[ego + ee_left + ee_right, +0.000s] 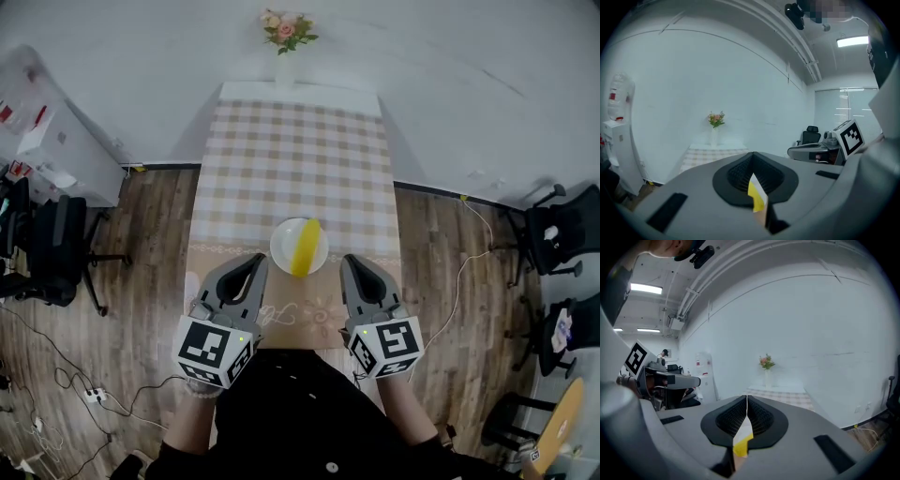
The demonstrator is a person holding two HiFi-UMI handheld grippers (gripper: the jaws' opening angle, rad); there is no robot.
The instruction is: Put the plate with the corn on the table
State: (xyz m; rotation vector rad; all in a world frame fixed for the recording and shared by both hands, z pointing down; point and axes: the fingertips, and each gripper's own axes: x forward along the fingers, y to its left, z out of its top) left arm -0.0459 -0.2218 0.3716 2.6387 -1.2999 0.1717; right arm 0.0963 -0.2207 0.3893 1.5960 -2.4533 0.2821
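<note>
Closed hand-held gripper [746, 401], flower vase [767, 373] on checked table [782, 397]

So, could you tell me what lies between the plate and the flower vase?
Only bare checked tablecloth runs from the plate to the vase; the head view shows it.

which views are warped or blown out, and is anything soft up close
Head view: fisheye bows the walls, light even, plate and corn sharp. Left gripper view: dark corners, ceiling lamp blown out, left claw soft up close. Right gripper view: same vignette, lamps glare at left, right claw soft.
</note>
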